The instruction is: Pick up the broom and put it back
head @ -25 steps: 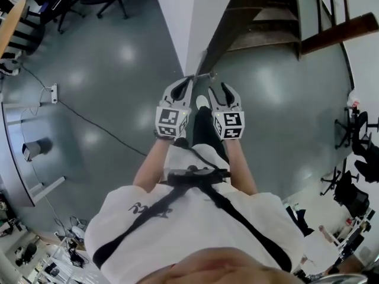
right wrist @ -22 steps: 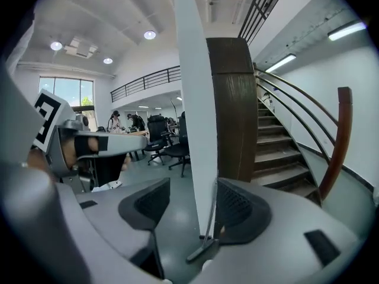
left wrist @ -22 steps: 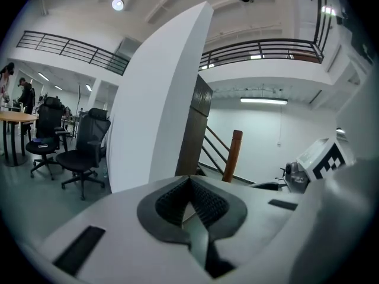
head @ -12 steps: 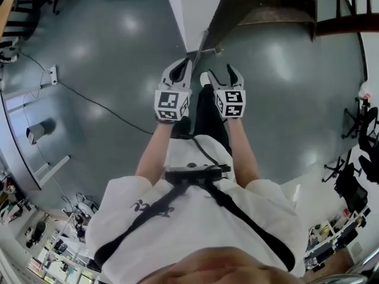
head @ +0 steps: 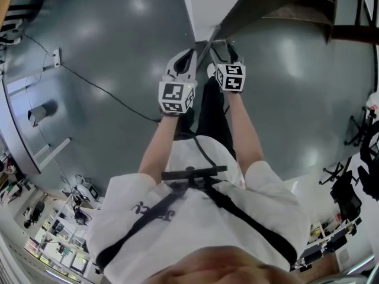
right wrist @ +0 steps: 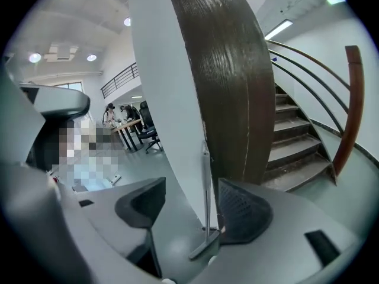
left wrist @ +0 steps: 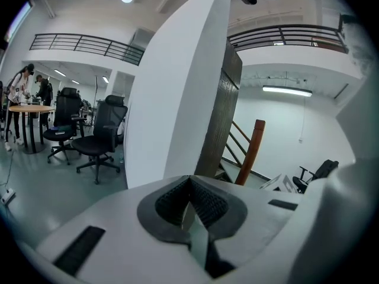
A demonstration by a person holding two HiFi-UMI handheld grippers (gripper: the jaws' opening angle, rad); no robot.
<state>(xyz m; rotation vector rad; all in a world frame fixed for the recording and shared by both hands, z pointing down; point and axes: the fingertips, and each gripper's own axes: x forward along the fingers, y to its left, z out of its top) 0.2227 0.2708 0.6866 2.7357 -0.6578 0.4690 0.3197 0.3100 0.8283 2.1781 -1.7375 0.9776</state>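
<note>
Left tool (left wrist: 189, 185) clenched on the broom (right wrist: 206, 182), you stand at the white wall (right wrist: 160, 99) by the staircase (right wrist: 296, 152). Your right tool (right wrist: 190, 203) is released, its jaws just opened wide, the broom's thin handle upright between them against the wall's corner.

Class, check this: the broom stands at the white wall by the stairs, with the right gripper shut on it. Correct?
No: the right gripper is open; its jaws have just been opening, the broom ungripped between them, as the right gripper view shows.
</note>
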